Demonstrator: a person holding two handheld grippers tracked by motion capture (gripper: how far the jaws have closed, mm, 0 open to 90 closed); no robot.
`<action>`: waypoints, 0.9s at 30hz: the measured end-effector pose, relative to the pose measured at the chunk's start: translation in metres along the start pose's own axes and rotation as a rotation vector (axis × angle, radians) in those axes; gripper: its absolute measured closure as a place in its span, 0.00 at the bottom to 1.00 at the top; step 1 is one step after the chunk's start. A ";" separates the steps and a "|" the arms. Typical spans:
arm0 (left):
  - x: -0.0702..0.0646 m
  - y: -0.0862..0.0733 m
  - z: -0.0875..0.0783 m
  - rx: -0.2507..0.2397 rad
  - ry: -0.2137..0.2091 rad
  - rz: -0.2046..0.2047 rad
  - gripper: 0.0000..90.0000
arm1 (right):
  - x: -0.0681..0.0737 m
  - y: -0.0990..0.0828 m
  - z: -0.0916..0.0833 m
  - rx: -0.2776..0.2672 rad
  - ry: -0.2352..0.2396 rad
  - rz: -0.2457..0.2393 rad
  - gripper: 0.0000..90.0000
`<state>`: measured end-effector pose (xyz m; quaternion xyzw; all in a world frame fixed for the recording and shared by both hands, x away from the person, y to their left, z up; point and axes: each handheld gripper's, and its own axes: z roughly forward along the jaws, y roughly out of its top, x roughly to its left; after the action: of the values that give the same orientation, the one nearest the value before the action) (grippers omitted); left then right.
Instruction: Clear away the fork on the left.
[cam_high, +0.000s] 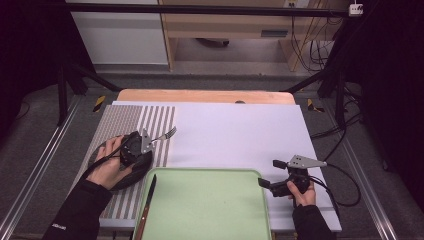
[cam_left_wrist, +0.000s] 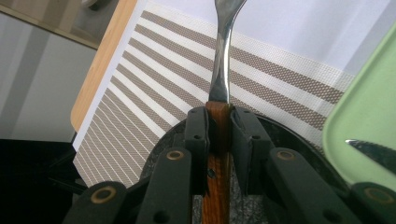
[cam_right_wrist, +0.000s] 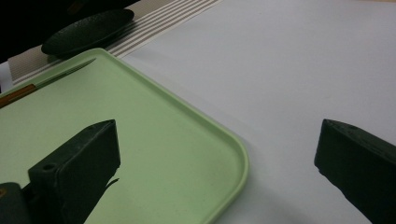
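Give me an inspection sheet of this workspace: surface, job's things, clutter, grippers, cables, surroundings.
Surface: white table with a wooden far edge; striped mat at its left.
Job's things: fork, wooden handle clamped, tines pointing away over the mat; dark plate on the mat under the left gripper; green tray at the near edge; knife along the tray's left edge.
Clutter: nothing seen.
Grippers: left gripper shut on the fork; right gripper open, nothing between its jaws, beside the tray's right corner.
Cables: a black cable trails from the right gripper; loose cables on the floor beyond.
Surroundings: black frame, pale cabinet, grey floor.
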<state>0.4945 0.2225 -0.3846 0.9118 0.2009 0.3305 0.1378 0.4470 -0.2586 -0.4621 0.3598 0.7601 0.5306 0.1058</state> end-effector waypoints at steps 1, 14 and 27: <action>-0.001 0.001 -0.001 -0.004 -0.005 -0.009 0.85 | 0.000 0.000 0.000 0.000 0.000 0.000 0.01; -0.016 0.007 -0.015 -0.014 -0.050 -0.077 0.85 | 0.000 0.000 0.000 0.003 -0.001 -0.003 0.01; -0.031 0.008 -0.025 -0.040 -0.090 -0.154 0.85 | 0.000 0.000 0.000 0.003 -0.001 -0.002 0.01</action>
<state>0.4585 0.2041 -0.3794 0.9046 0.2577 0.2816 0.1899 0.4471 -0.2586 -0.4623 0.3595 0.7612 0.5292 0.1065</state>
